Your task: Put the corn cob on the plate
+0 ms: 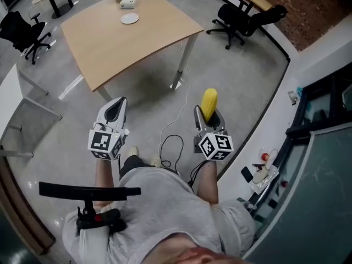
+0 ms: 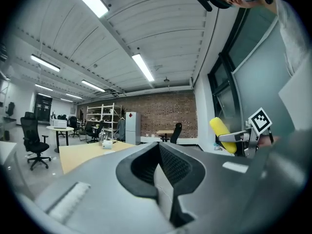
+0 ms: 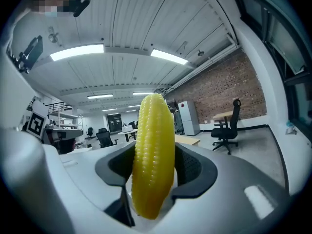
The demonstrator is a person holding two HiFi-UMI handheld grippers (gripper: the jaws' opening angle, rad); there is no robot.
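A yellow corn cob [image 1: 209, 103] stands upright between the jaws of my right gripper [image 1: 208, 117], which is shut on it. In the right gripper view the corn cob [image 3: 153, 155] fills the gap of that gripper [image 3: 155, 167] and rises above its jaws. The small white plate [image 1: 130, 18] lies far ahead on a light wooden table [image 1: 132, 43]. My left gripper [image 1: 114, 111] is held level beside the right one, shut with nothing in it [image 2: 158, 167]. From the left gripper view the corn cob [image 2: 222, 133] shows off to the right.
A white box [image 1: 127, 2] and a metal object sit on the table behind the plate. Black office chairs stand at the left [image 1: 25, 32] and back right [image 1: 242, 18]. Cables [image 1: 173, 144] trail on the grey floor. A glass wall [image 1: 324, 147] runs along the right.
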